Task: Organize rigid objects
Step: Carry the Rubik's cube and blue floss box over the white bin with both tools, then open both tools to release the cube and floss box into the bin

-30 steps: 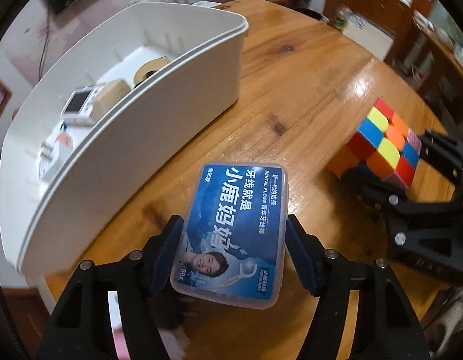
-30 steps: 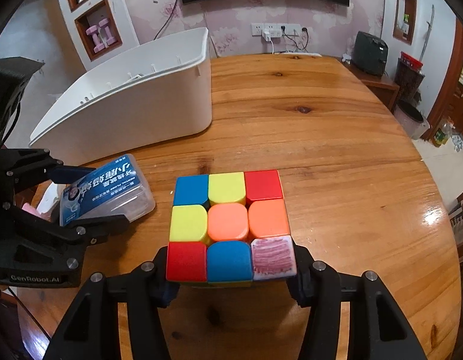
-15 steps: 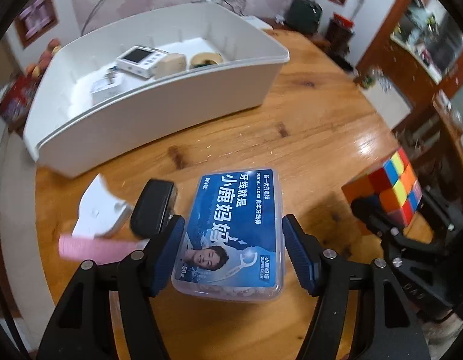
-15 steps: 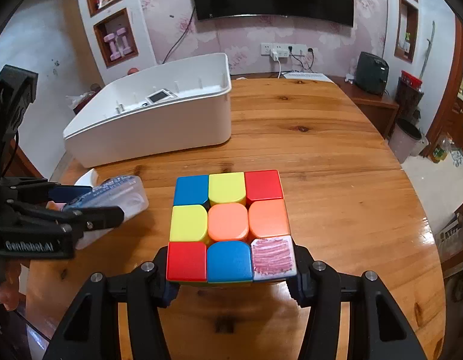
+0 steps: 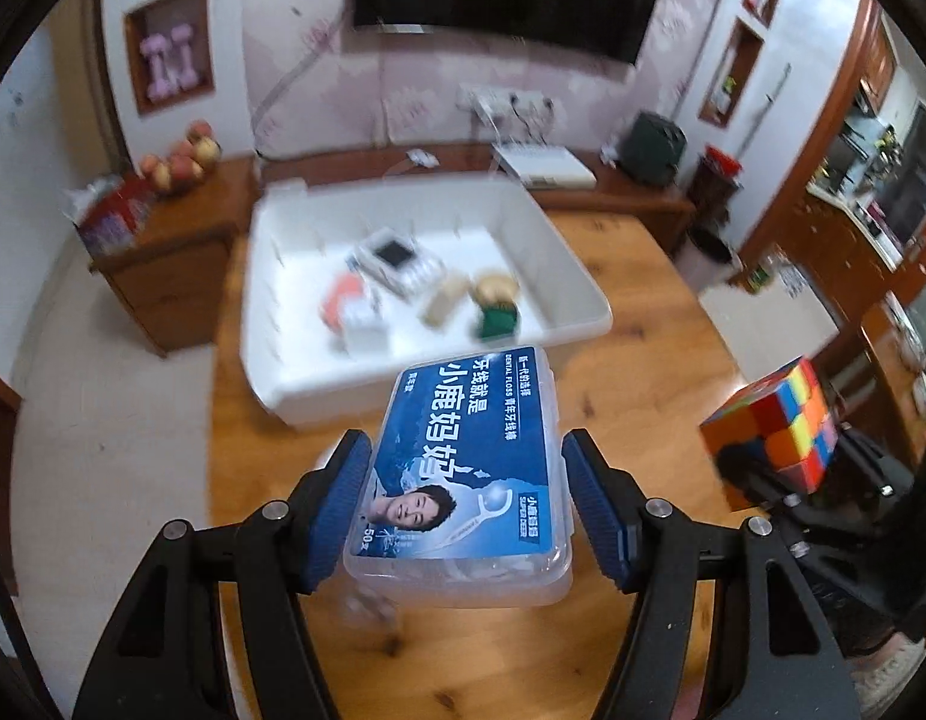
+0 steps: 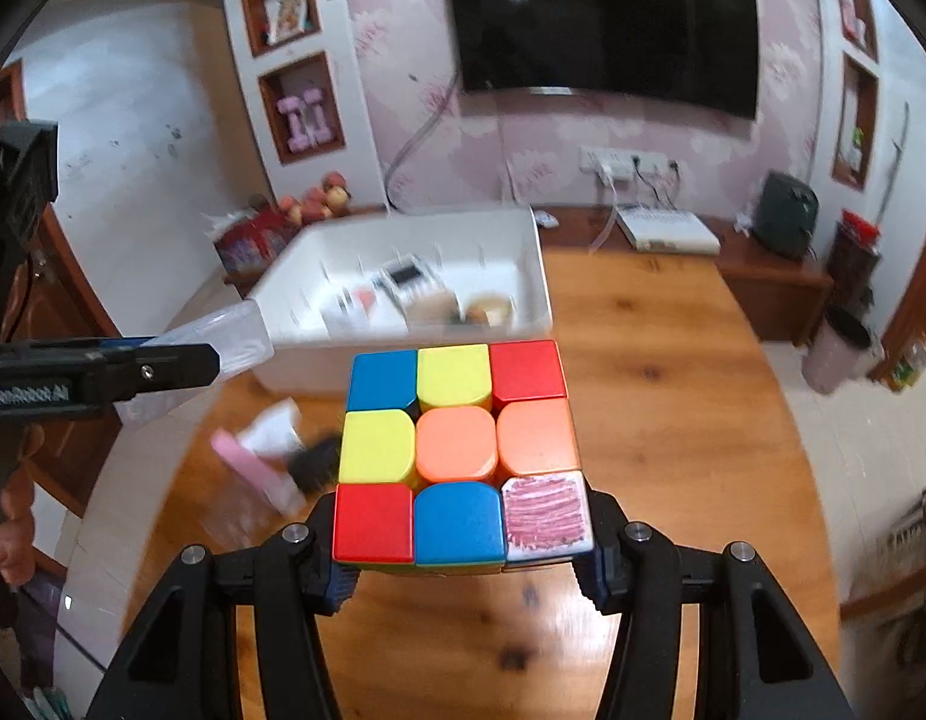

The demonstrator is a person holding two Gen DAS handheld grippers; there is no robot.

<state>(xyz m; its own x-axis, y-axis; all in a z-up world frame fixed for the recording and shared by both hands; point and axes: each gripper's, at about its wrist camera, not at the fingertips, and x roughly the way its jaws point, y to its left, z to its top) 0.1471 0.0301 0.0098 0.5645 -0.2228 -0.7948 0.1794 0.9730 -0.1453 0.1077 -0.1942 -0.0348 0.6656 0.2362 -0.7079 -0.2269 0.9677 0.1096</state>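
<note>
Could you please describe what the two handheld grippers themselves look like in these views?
Both are matte black plastic frames with triangular cut-outs and silver screw heads. The left gripper and right gripper have ribbed dark blue pads on their fingers. White "GenRobot.AI" lettering marks the left one's side. No cables show.

The floss box is a flat, clear plastic case with a blue printed label on its lid, showing white lettering and a floss pick. It is held flat, label up, above the desk and clear of it, clamped by its two long sides, in front of the bin's near wall. The puzzle cube shows a scrambled top face of blue, yellow, red and orange tiles, with one white corner tile scribbled over in pink. It sits level, off the desk, gripped at its near lower edge. The white bin stands open on the desk, with several small blurred items inside.
</note>
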